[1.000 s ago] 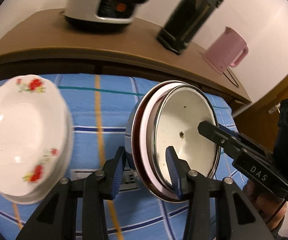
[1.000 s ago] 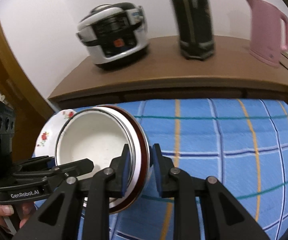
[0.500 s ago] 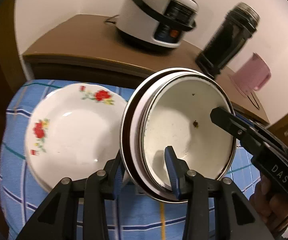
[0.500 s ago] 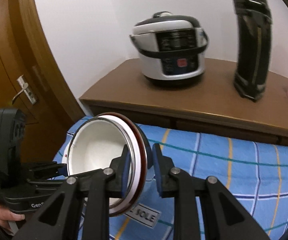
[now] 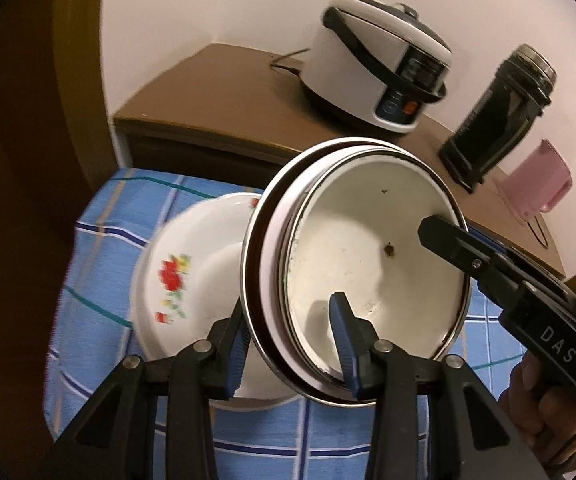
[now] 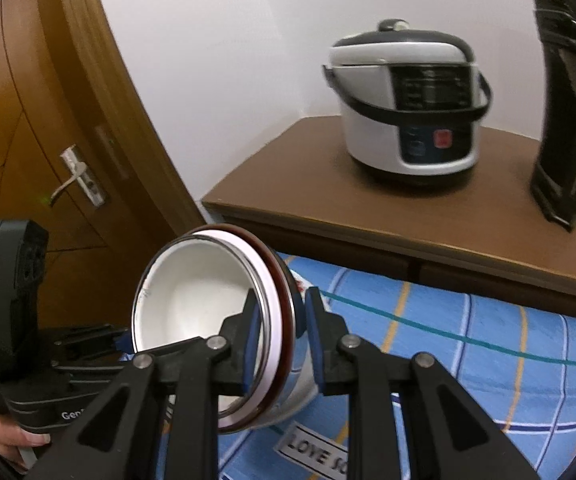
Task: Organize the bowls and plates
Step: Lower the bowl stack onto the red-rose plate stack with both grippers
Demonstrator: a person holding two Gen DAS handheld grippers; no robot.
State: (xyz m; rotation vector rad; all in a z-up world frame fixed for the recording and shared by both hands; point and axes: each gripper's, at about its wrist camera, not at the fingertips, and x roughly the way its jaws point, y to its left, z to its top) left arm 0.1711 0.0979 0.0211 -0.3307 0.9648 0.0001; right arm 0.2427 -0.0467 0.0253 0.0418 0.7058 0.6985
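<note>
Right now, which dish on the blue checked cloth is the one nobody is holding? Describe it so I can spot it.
On the blue checked tablecloth before the brown cabinet lies a white flowered plate. Unlike the plain stacked bowls beside it, gripped on both sides, it has red flowers.

Right of the floral plate [image 5: 192, 280] the blue checked cloth [image 6: 487, 340] lies open, a broad lane for a hand to pass. The stacked bowls [image 5: 367, 264], tilted on edge, hang over that plate and block the way to it from the right. Both tongs, left [image 5: 288, 344] and right [image 6: 280, 344], crowd the bowls' rim. Behind, the brown cabinet [image 6: 407, 216] walls off the back, carrying the rice cooker [image 6: 407, 108] and black flask [image 6: 567, 120].
</note>
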